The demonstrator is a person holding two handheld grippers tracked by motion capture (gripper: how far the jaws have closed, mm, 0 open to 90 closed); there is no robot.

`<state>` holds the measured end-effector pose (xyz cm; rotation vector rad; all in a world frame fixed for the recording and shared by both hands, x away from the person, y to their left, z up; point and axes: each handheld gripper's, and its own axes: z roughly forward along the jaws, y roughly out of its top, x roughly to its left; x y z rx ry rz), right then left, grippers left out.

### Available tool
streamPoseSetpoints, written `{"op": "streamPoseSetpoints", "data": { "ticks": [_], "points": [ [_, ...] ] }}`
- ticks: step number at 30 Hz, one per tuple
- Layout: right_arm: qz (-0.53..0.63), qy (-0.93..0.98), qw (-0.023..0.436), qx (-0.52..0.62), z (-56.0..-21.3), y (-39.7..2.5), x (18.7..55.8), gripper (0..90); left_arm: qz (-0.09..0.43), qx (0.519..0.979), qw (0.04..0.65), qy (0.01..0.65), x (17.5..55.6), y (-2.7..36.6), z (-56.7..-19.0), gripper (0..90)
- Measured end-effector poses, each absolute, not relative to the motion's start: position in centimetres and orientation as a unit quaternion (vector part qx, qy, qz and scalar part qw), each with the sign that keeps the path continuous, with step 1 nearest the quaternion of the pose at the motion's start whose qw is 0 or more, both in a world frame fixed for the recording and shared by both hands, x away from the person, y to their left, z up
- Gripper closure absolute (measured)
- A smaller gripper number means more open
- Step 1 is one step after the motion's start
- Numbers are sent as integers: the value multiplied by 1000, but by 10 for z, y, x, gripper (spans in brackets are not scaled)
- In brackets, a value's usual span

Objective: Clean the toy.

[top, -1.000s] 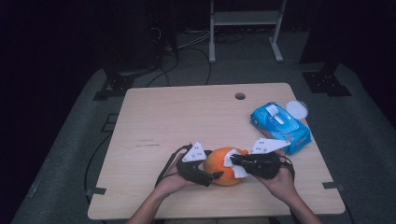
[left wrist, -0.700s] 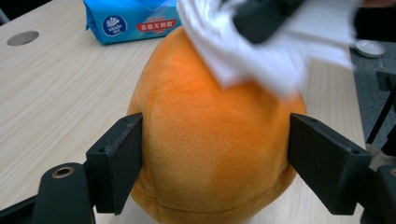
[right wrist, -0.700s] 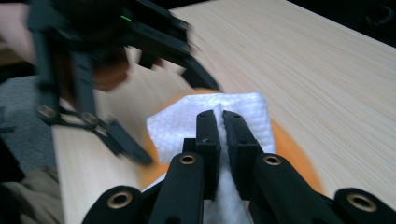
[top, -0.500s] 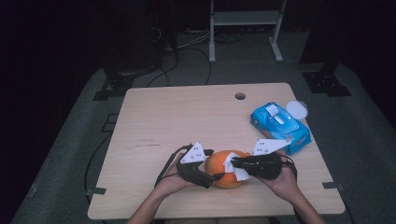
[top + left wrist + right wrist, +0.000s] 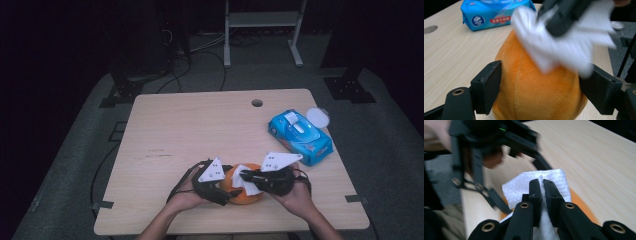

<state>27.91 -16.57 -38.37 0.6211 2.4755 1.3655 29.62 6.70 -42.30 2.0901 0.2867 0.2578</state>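
— Left tool (image 5: 541,82)? 
— Spread to medium width, both jaws pressed against the flanks of the orange plush toy (image 5: 536,92), gripping it low on the counter (image 5: 200,130), toward 6 o'clock in the high view.

— Right tool (image 5: 542,185)? 
— Nearly closed, clamped on a white wipe (image 5: 524,186), laid against the top of the toy.

— Differences between views? 
— Left gripper view: blurred wipe draped over the toy's upper right. Right gripper view: jaws pinching a fold, orange peeking beneath.

— Containers? 
— Blue wipes pack (image 5: 300,136) at 3 o'clock, flap up, contents impossible to make out; round white lid (image 5: 318,118) just beside.
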Motion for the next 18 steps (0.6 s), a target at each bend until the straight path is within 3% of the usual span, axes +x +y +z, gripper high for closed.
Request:
{"op": "streamPoseSetpoints", "data": {
  "ticks": [3, 7, 12, 18],
  "points": [
    [471, 840, 119, 242, -387, -184, 286, 847, 101, 856, 492, 122, 298, 69, -424, 212],
    [476, 834, 117, 253, -388, -186, 285, 847, 101, 853, 496, 127, 298, 63, -421, 132],
    [474, 845, 121, 217, -384, -163, 277, 846, 108, 861, 484, 117, 300, 68, -424, 196],
    [476, 833, 108, 263, -394, -189, 289, 846, 87, 851, 496, 152, 312, 82, -430, 205]
  ]
}}
